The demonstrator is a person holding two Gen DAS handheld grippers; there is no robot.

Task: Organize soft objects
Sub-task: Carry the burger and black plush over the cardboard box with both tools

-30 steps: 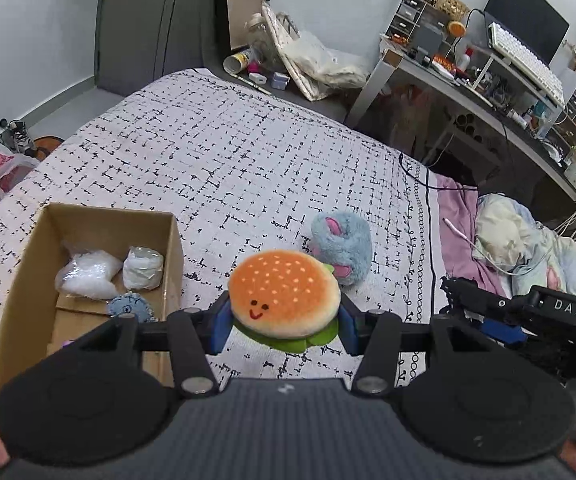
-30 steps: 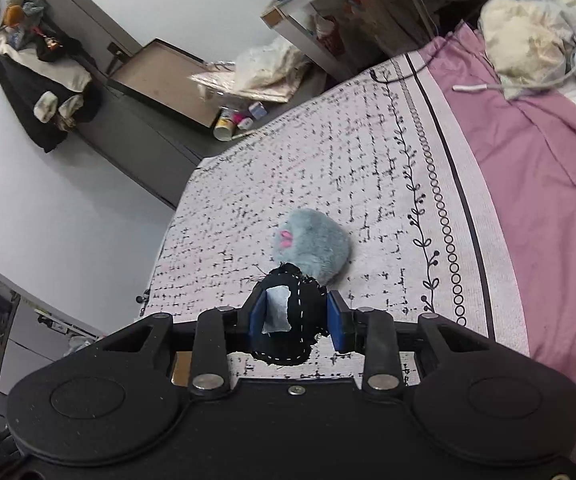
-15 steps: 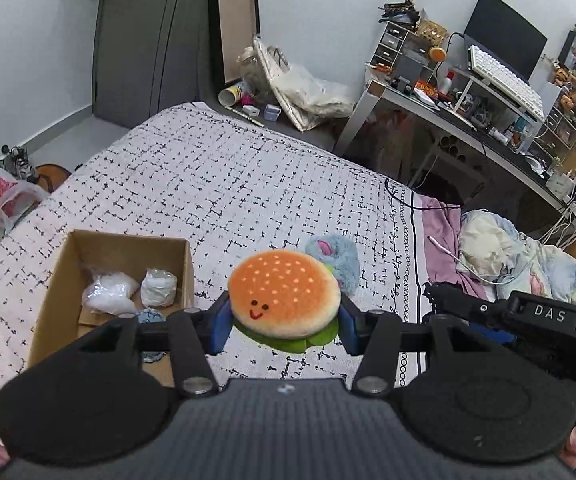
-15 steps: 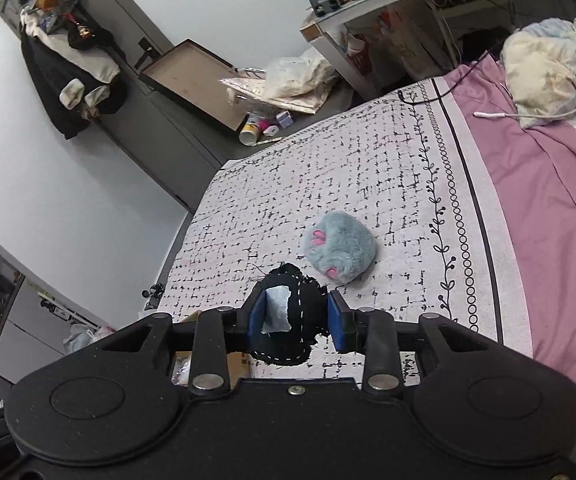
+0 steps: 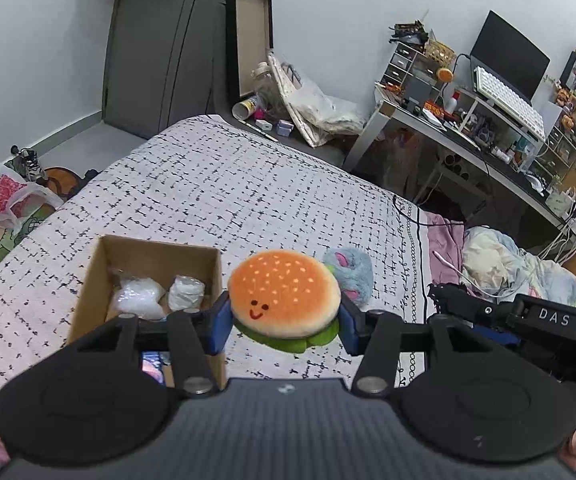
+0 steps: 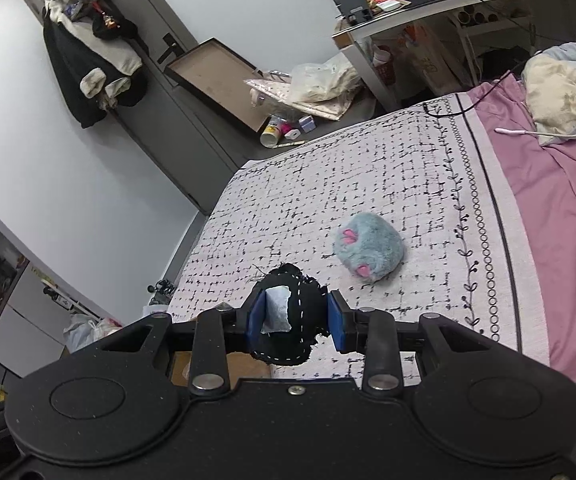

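My left gripper [image 5: 285, 319] is shut on a plush hamburger [image 5: 284, 296] with a smiling face, held in the air above the bed. An open cardboard box [image 5: 100, 276] sits on the bed below and to its left, with two white soft bundles [image 5: 140, 303] inside. A fluffy blue plush with pink patches [image 5: 352, 276] lies on the bed just behind the hamburger; it also shows in the right wrist view [image 6: 370, 252]. My right gripper [image 6: 294, 322] is shut on a black fabric piece with white stitching [image 6: 292, 320], held above the bed. A box corner [image 6: 244, 364] shows beneath it.
The bed has a white black-checked cover [image 5: 208, 184] and a pink sheet [image 6: 560, 232] on the right. A crumpled blanket [image 5: 504, 264] and a white cable lie there. A cluttered desk [image 5: 468, 120] stands beyond the bed. Bags and bottles [image 5: 304, 104] sit on the floor by a dark wardrobe.
Both grippers have risen and pulled back from the bed with their objects still held. The box and the blue plush look smaller and farther in both views.
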